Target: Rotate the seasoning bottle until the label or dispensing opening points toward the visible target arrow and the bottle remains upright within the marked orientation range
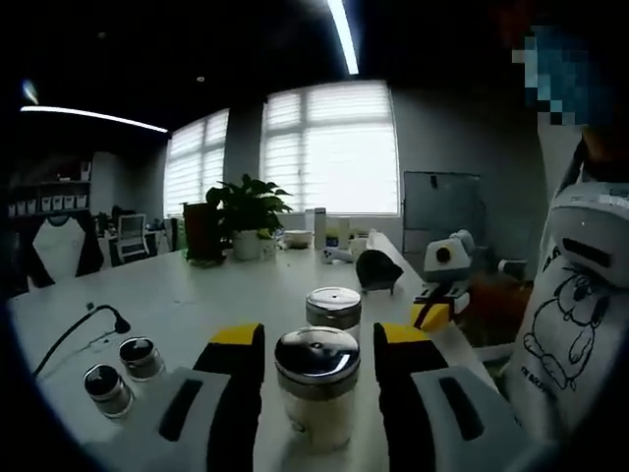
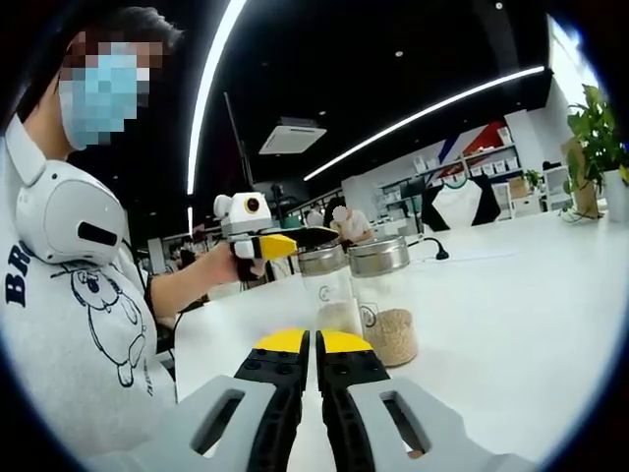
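The left gripper (image 1: 319, 359), yellow-tipped black jaws spread, straddles a clear, steel-lidded seasoning bottle (image 1: 316, 385) upright on the white table (image 1: 167, 300), while the right gripper (image 2: 314, 342) hangs pressed together.

The seasoning bottle (image 1: 316, 385) stands upright on the white surface (image 1: 177, 305) between the two jaws of my left tool (image 1: 319, 354). It is a clear glass jar with a shiny metal cap and pale contents in its lower part. From my right tool (image 2: 314, 344) I see it (image 2: 329, 290) straight ahead, touching a second like bottle (image 2: 385, 295) filled with grains, a round mark on its glass.
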The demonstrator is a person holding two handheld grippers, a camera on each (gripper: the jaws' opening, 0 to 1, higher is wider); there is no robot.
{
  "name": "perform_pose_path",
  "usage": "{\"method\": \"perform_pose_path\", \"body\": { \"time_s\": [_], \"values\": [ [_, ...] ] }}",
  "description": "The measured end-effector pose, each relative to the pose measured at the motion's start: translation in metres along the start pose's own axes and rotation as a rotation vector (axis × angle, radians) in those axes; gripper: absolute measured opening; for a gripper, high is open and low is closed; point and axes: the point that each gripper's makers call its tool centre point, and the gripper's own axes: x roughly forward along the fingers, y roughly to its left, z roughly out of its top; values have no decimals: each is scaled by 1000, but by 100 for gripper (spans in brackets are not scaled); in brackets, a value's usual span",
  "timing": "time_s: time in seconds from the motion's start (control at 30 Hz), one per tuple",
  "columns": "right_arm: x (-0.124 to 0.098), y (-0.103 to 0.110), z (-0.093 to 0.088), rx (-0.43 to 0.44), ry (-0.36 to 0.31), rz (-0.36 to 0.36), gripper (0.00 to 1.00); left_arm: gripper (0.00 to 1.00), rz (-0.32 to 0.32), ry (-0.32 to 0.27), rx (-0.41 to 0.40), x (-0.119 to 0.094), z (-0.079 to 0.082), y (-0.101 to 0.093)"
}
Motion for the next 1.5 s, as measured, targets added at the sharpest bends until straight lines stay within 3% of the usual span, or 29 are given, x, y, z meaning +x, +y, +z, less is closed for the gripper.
{"method": "perform_pose_path", "body": {
  "time_s": [0.17, 0.4, 0.53, 0.73, 0.87, 1.2, 1.5],
  "values": [
    [0, 2, 1, 3, -3, 6, 0, 49, -35, -1, 2, 4, -3, 1],
    [-1, 3, 1, 2, 1, 11, 0, 47, -131, -35, -159, 4, -9, 9],
    [-2, 2, 0, 6, 2, 10, 0, 48, -152, -33, -153, 6, -13, 10],
    [-4, 0, 2, 2, 3, 8, 0, 48, -184, 22, -112, 12, -23, 4],
    [-4, -2, 2, 6, 0, 3, 0, 41, -209, 44, -71, 13, -24, -3],
    [-4, -3, 1, 10, -4, 3, 0, 41, -185, 56, -60, 11, -25, -3],
    [-6, -4, 3, 14, -21, -18, 0, 41, -137, 6, -82, 10, -25, -2]
  ]
}}
